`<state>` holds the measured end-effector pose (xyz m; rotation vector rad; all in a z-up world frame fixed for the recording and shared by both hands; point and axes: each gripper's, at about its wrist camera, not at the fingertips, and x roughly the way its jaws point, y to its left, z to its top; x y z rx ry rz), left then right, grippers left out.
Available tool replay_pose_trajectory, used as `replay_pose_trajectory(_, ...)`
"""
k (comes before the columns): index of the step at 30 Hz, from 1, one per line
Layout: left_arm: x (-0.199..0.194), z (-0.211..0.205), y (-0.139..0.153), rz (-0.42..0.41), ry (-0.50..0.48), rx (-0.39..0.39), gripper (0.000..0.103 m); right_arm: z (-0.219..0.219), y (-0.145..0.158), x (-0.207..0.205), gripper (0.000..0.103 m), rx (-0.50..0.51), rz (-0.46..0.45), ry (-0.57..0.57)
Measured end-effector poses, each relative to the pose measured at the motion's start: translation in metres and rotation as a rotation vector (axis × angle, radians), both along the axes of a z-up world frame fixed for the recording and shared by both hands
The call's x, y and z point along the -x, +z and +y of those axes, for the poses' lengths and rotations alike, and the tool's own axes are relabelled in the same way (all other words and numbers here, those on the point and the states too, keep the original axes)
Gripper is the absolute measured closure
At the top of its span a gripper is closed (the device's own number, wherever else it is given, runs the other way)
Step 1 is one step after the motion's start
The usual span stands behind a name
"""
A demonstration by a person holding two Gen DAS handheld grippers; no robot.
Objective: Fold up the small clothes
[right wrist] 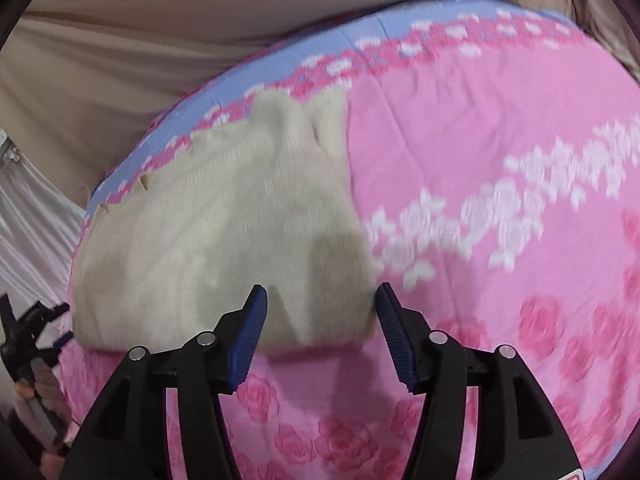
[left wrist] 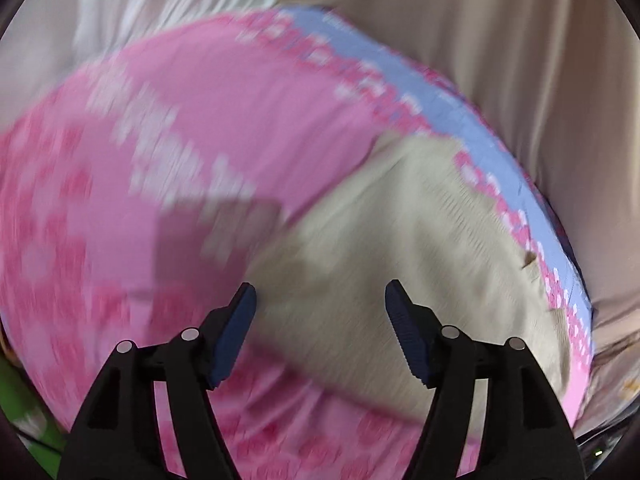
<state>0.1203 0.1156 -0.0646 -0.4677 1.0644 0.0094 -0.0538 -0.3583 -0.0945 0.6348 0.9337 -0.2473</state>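
Cream knit garment [right wrist: 216, 232] lies flat on a pink floral bedspread [right wrist: 480, 152], just ahead of both spread, empty grippers, slightly right of the left gripper [left wrist: 320, 304] and left of the right gripper [right wrist: 322, 304], seemingly equally near through blur.

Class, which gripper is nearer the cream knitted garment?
Neither clearly. The left gripper hovers open over the cream knitted garment; the right gripper is open at its near edge.

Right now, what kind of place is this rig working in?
Probably a bedroom or similar home space. The cream knit garment lies on a pink rose-print bedspread with a blue border, and beige draped fabric hangs behind it. Both grippers' jaws stand open above the cloth.
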Motion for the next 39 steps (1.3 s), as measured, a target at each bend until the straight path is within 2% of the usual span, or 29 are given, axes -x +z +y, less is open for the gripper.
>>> replay_pose_trajectory(3,0.007,0.005,-0.023,0.050,0.057,0.128,0.037,-0.002,-0.011,-0.005,0.036,-0.070,-0.023,-0.042)
replay_pose_trajectory(6,0.004,0.005,-0.031,0.039,0.110,0.182,0.034,-0.006,-0.016,-0.014,0.037,-0.143,-0.056,-0.081)
replay_pose_trajectory(8,-0.003,0.003,-0.032,0.038,0.119,0.188,0.050,-0.009,-0.016,-0.020,0.080,-0.192,-0.075,-0.069)
replay_pose_trajectory(9,-0.007,0.003,-0.031,0.044,0.124,0.191,0.067,-0.010,-0.013,-0.020,0.080,-0.191,-0.080,-0.076)
replay_pose_trajectory(11,-0.008,0.005,-0.022,0.032,0.114,0.188,0.084,-0.010,0.005,-0.016,0.085,-0.150,-0.111,-0.065)
replay_pose_trajectory(14,0.004,0.004,0.009,-0.008,0.075,0.176,0.086,-0.016,0.037,0.001,0.089,-0.077,-0.140,-0.045)
replay_pose_trajectory(17,0.029,0.004,0.029,0.001,0.029,0.181,0.087,-0.029,0.059,0.027,0.091,-0.037,-0.130,-0.033)
replay_pose_trajectory(20,0.059,-0.002,0.031,0.056,-0.012,0.156,0.087,-0.033,0.064,0.060,0.091,0.013,-0.071,-0.010)
replay_pose_trajectory(22,0.083,-0.008,0.019,0.116,-0.030,0.122,0.087,-0.030,0.052,0.086,0.090,0.039,-0.006,0.006)
replay_pose_trajectory(23,0.092,-0.012,0.013,0.139,-0.039,0.094,0.086,-0.027,0.043,0.094,0.088,0.049,0.026,0.018)
replay_pose_trajectory(24,0.103,-0.018,0.002,0.167,-0.055,0.034,0.085,-0.025,0.030,0.102,0.087,0.055,0.064,0.023)
replay_pose_trajectory(26,0.116,-0.026,-0.008,0.183,-0.069,-0.039,0.083,-0.023,0.009,0.112,0.085,0.083,0.158,0.022)
replay_pose_trajectory(28,0.123,-0.035,0.005,0.153,-0.062,-0.118,0.082,-0.024,0.024,0.119,0.079,0.124,0.124,-0.007)
replay_pose_trajectory(30,0.124,-0.046,0.035,0.074,-0.059,-0.183,0.081,-0.023,0.050,0.116,0.076,0.213,0.069,-0.013)
replay_pose_trajectory(32,0.117,-0.059,0.061,-0.017,-0.068,-0.240,0.071,-0.022,0.071,0.100,0.056,0.262,0.016,0.012)
replay_pose_trajectory(33,0.107,-0.069,0.071,-0.062,-0.082,-0.258,0.059,-0.023,0.075,0.090,0.052,0.261,0.004,0.026)
replay_pose_trajectory(34,0.099,-0.076,0.075,-0.087,-0.091,-0.271,0.051,-0.024,0.076,0.074,0.048,0.248,-0.008,0.042)
replay_pose_trajectory(36,0.068,-0.095,0.074,-0.118,-0.107,-0.300,0.049,-0.024,0.072,0.045,0.047,0.258,-0.007,0.056)
replay_pose_trajectory(39,0.029,-0.106,0.052,-0.071,-0.121,-0.319,0.049,-0.026,0.055,0.009,0.047,0.269,0.022,0.060)
